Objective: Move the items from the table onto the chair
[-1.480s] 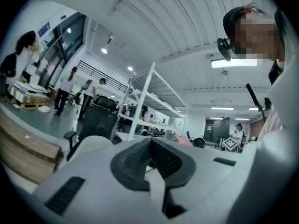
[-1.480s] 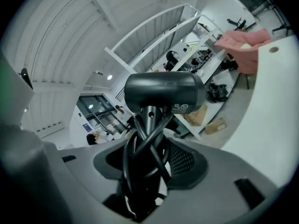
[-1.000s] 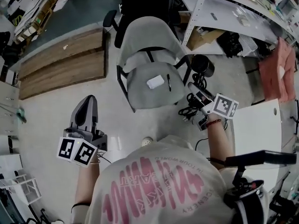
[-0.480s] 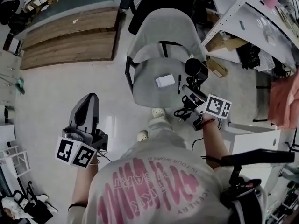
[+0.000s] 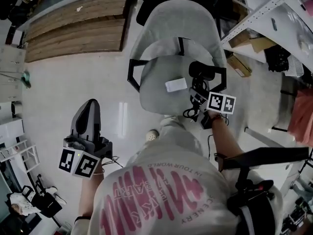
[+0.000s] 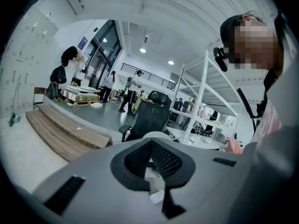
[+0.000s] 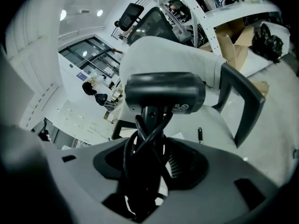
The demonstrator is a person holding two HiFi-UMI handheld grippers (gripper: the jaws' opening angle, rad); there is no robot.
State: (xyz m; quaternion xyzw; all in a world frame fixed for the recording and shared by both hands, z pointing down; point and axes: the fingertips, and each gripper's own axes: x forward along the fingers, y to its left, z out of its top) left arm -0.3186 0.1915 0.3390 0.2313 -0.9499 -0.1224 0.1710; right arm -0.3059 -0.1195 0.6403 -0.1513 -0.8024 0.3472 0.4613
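My right gripper (image 5: 198, 94) (image 7: 149, 141) is shut on the handle of a black hair dryer (image 5: 203, 71) (image 7: 164, 93) whose cord is wound round that handle. It holds the dryer just above the right side of the grey chair's seat (image 5: 156, 89), beside the right armrest (image 7: 243, 104). A white box (image 5: 176, 85) lies mid-seat, and a black pen (image 7: 200, 135) lies on the seat past the dryer. Off to the left, over the floor, my left gripper (image 5: 91, 105) (image 6: 152, 171) points toward the chair with its jaws together and nothing held.
A low wooden platform (image 5: 73, 28) lies on the floor at the back left. White shelving (image 5: 274, 18) with a cardboard box (image 5: 239, 62) under it stands to the chair's right. Behind the chair is a black office chair (image 6: 149, 118). The person's shoe (image 5: 152, 135) is near the seat's front.
My right gripper has carried the hair dryer down and forward, from beside the chair to over its seat. The head view has closed in on the chair. The left gripper keeps its place.
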